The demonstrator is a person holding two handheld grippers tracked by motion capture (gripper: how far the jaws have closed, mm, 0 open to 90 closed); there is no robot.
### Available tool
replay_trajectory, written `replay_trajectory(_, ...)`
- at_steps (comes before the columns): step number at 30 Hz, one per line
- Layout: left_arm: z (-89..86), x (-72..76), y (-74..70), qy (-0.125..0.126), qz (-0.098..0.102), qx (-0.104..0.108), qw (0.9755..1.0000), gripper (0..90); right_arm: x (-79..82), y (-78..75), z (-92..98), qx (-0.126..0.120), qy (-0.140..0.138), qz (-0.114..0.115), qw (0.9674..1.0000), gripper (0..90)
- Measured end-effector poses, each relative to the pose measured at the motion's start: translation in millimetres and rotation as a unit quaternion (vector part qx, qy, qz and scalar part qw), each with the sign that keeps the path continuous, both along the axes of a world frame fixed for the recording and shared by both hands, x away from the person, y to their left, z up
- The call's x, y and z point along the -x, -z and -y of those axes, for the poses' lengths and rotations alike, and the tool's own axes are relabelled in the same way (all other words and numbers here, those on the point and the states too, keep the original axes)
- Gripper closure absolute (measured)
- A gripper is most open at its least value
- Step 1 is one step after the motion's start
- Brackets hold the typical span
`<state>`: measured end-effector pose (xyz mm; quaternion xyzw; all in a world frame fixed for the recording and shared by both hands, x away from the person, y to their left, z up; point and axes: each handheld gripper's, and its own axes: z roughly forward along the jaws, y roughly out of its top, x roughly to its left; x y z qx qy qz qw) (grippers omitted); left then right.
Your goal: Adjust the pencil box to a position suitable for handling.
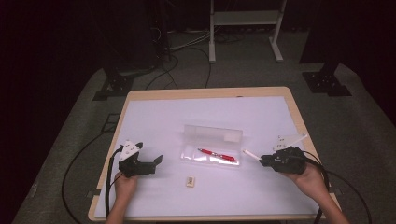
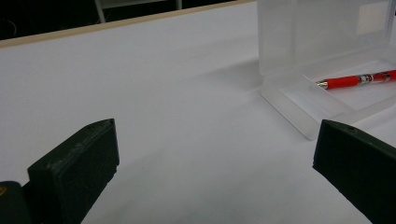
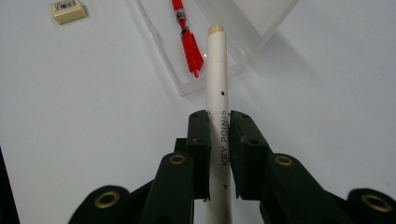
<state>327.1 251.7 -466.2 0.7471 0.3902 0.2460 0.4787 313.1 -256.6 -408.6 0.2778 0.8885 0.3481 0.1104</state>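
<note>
High view: eraser [image 1: 190, 181] near open clear case [image 1: 212, 147], red pen [image 1: 217, 155] inside.

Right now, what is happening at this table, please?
A person is packing pens into a clear plastic case that stands open on the table. The right hand-held gripper is shut on a white pen and holds it beside the case. A red pen already lies inside. The left hand-held gripper is open and holds nothing. A small eraser lies in front of the case.
</note>
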Motion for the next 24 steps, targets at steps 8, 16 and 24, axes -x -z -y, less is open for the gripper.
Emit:
replay_trajectory(8, -0.1, 0.0, 0.0, 0.0, -0.001, 0.0, 1.0, 0.0, -3.5, -8.4, -9.7, 0.005, -0.013, 0.005, 0.9999, 78.2)
replay_trajectory(16, 0.1, -0.1, 0.1, -0.001, -0.001, 0.003, 1.0, 0.0, -7.7, -14.3, -24.1, 0.006, -0.028, 0.008, 0.9996, 78.2)
replay_trajectory(24, 0.1, 0.0, 0.1, -0.001, 0.0, 0.003, 1.0, 0.0, -11.1, -19.3, -36.0, 0.008, -0.042, 0.007, 0.9991, 78.2)
